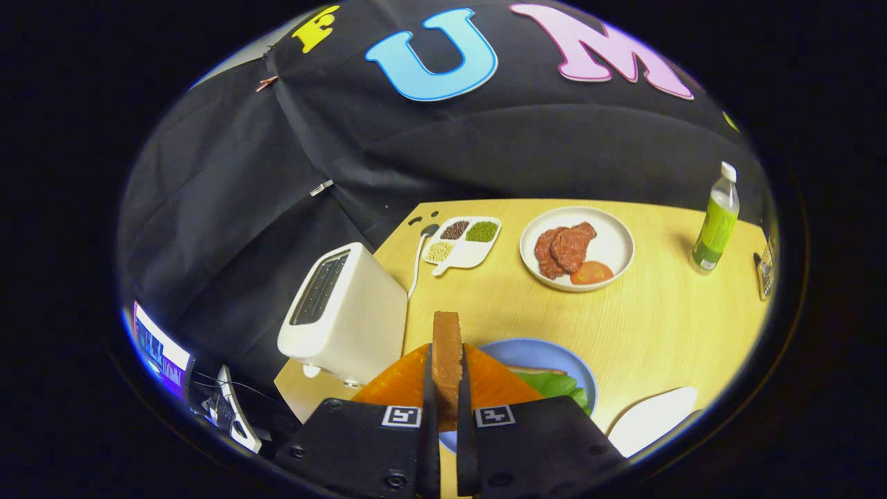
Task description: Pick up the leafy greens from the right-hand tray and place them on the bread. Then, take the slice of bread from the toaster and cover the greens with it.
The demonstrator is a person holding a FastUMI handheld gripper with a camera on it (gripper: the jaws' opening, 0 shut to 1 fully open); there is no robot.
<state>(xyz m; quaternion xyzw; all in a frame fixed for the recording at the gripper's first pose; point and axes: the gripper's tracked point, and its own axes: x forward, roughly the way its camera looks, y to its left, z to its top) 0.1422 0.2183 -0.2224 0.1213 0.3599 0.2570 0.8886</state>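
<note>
The claw (pixel 447 388) is closed narrow on a bread slice (pixel 447 350), which stands on edge, pinched between both fingers and rising just above their tips. Below and just ahead lies a blue plate (pixel 554 357) holding the greens (pixel 551 383) on another slice. The white toaster (pixel 343 312) stands just to the left, on the wooden table (pixel 658 326). Beyond are a plate of meat (pixel 610 242), a divided dish (pixel 463 241) and a bottle (pixel 716 225).
</note>
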